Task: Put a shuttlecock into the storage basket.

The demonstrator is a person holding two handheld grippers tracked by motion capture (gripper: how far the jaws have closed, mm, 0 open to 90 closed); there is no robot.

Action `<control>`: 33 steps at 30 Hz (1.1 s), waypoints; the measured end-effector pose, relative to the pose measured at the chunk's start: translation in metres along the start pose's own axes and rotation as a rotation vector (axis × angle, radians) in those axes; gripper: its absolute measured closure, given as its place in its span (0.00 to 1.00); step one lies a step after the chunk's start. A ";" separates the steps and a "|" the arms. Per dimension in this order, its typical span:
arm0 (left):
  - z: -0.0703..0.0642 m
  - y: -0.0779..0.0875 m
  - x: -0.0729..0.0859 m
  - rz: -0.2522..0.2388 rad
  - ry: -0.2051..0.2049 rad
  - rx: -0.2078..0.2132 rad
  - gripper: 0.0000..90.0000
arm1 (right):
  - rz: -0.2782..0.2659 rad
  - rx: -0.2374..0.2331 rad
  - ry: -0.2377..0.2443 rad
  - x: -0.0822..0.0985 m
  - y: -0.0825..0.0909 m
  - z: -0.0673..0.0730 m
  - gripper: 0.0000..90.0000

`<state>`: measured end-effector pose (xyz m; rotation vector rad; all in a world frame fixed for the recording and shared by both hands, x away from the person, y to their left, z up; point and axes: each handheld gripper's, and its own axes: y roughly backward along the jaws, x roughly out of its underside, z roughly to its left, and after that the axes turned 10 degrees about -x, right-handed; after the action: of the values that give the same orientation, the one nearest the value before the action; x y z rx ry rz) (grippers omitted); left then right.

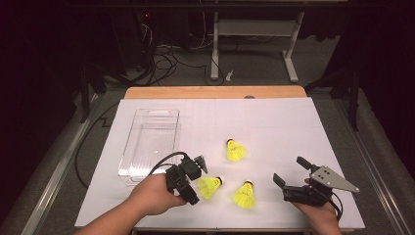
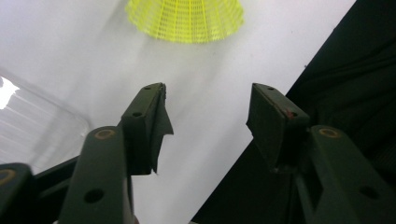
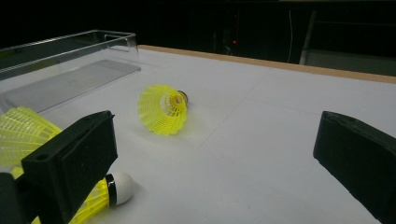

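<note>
Three yellow shuttlecocks lie on the white table point(image 1: 274, 122). My left gripper point(image 1: 197, 180) point(image 2: 208, 93) points right, its jaws apart with nothing between them. Just beyond its tips lies the left shuttlecock point(image 1: 209, 187) point(image 2: 187, 18), skirt toward me. The front shuttlecock point(image 1: 244, 195) point(image 3: 93, 203) lies between the two hands, partly behind my right gripper's left jaw. The far shuttlecock point(image 1: 236, 151) point(image 3: 163, 109) lies on its side ahead of my right gripper point(image 1: 290, 170) point(image 3: 217, 135). That gripper stands wide open near the front right edge, holding nothing.
A clear plastic box point(image 1: 149, 142) point(image 2: 37, 126) point(image 3: 70, 60) stands empty at the left of the table, just beyond my left hand. A wooden edge point(image 1: 215, 92) runs along the table's far side. Past it, table legs and cables stand on a dark floor.
</note>
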<state>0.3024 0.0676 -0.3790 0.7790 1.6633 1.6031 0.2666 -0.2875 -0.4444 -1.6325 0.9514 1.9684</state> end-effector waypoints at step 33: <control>0.019 -0.021 -0.038 0.016 -0.013 -0.057 0.59 | -0.011 -0.004 -0.013 0.000 0.003 -0.003 0.00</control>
<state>0.3412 0.0469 -0.3969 0.7741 1.5992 1.6463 0.2668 -0.2913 -0.4437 -1.6213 0.9321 1.9721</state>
